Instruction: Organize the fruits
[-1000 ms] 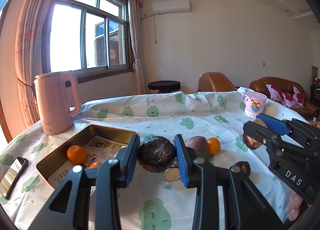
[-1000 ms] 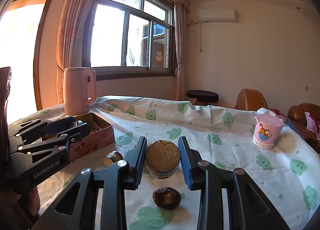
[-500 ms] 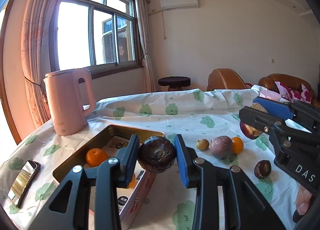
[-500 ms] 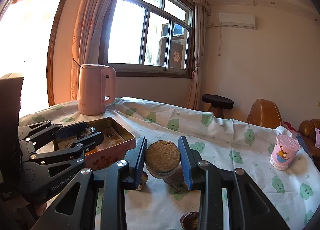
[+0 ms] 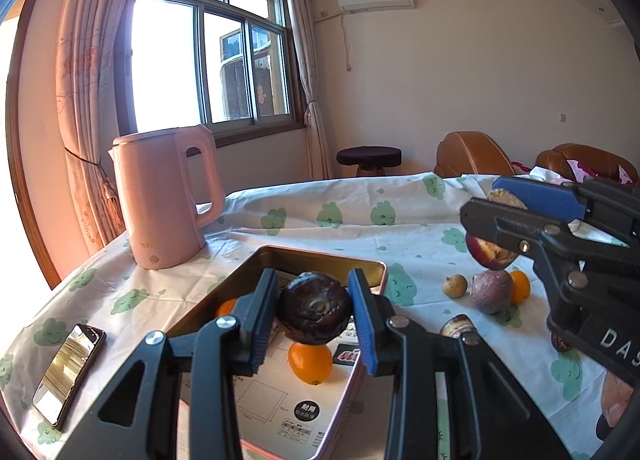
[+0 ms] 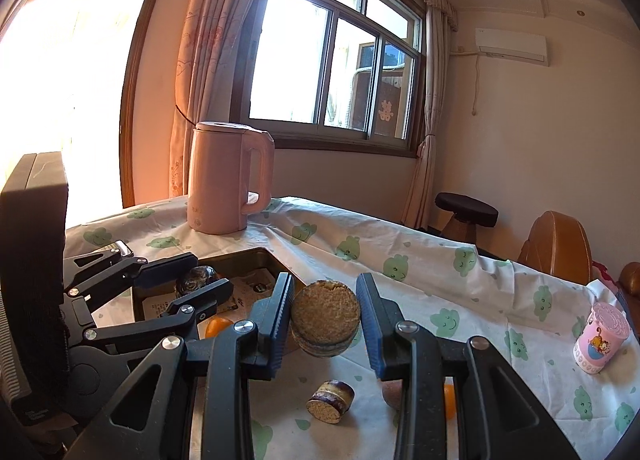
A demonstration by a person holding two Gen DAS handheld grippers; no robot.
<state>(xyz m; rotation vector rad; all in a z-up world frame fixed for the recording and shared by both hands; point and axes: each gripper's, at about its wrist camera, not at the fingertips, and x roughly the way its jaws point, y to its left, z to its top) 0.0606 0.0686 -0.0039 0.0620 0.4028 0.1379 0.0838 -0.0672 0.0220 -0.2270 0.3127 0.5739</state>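
My left gripper [image 5: 314, 310] is shut on a dark wrinkled passion fruit [image 5: 314, 310], held over the open metal tin [image 5: 320, 258]. Two oranges [image 5: 310, 362] lie in the tin on printed paper. My right gripper [image 6: 324, 318] is shut on a halved fruit [image 6: 325, 316] with a brown cut face, just right of the tin [image 6: 260, 256]; it also shows at the right of the left wrist view as the right gripper [image 5: 496, 220]. On the cloth lie a purple fruit [image 5: 491, 291], an orange [image 5: 520, 286], a small tan fruit [image 5: 455, 285] and a fruit half [image 6: 331, 402].
A pink kettle [image 5: 164, 196] stands behind the tin. A phone [image 5: 68, 368] lies at the table's left edge. A pink cup [image 6: 600, 338] stands far right. A stool [image 5: 368, 158] and brown armchairs [image 5: 472, 154] are beyond the table.
Both grippers have carried their fruit leftward toward the tin. The left one now hangs over the tin's inside; the right one has come beside the tin's right edge.
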